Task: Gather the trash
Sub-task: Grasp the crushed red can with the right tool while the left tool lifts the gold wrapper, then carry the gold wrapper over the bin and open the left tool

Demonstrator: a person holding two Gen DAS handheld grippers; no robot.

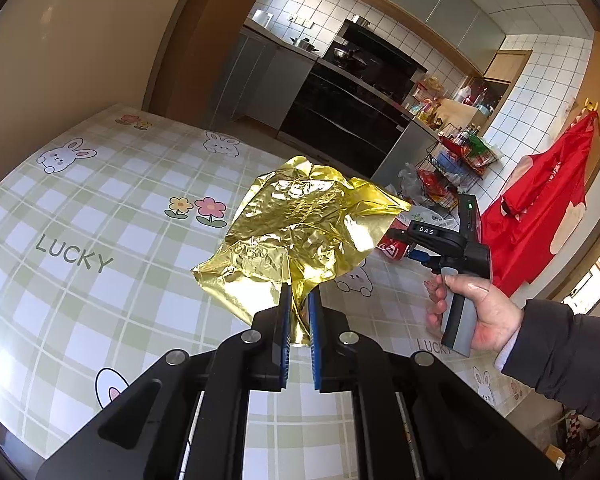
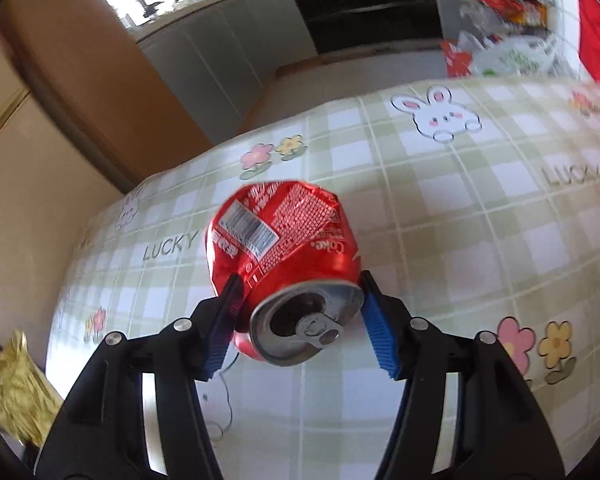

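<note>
Both pieces of trash up off the table (image 1: 100, 208), one per tool; carrying step in hand, by the look of it, with no bin in either view.

Left first. Left gripper (image 1: 300, 300) nearly shut, blue pads (image 1: 286, 320) pinching a gathered tail of the gold foil sheet (image 1: 300, 220). Rest of the sheet fanned out, crumpled, above and beyond the fingertips, over the table, not touching it. Worth keeping the squeeze steady: thin foil, held by one narrow fold only, likely to tear or slide out under a jerk. Better carried slowly, with the loose spread kept from snagging on the table edge or the other tool. Gripper aimed forward and slightly down across the table toward the kitchen counter (image 1: 340, 60).

Right next. Right gripper (image 2: 298, 280) about half open, closed against the sides of the crushed red can (image 2: 284, 240), which lies between the pads with its silver top and pull tab facing the camera. Held above the table, shadow underneath, no contact apparent. Left pad pressed into the dented wall; right pad at the rim, touching only near its tip. Grip off-centre, so a firmer, unhurried hold advisable; the dented wall may slip against the pads. Motion blur here, so fine contact hard to judge.

In the left view, right hand (image 1: 472, 316) wrapped round the grey handle beside the table's far right edge, wrist level, sleeve trailing back, tool pointed leftward over the table.
</note>
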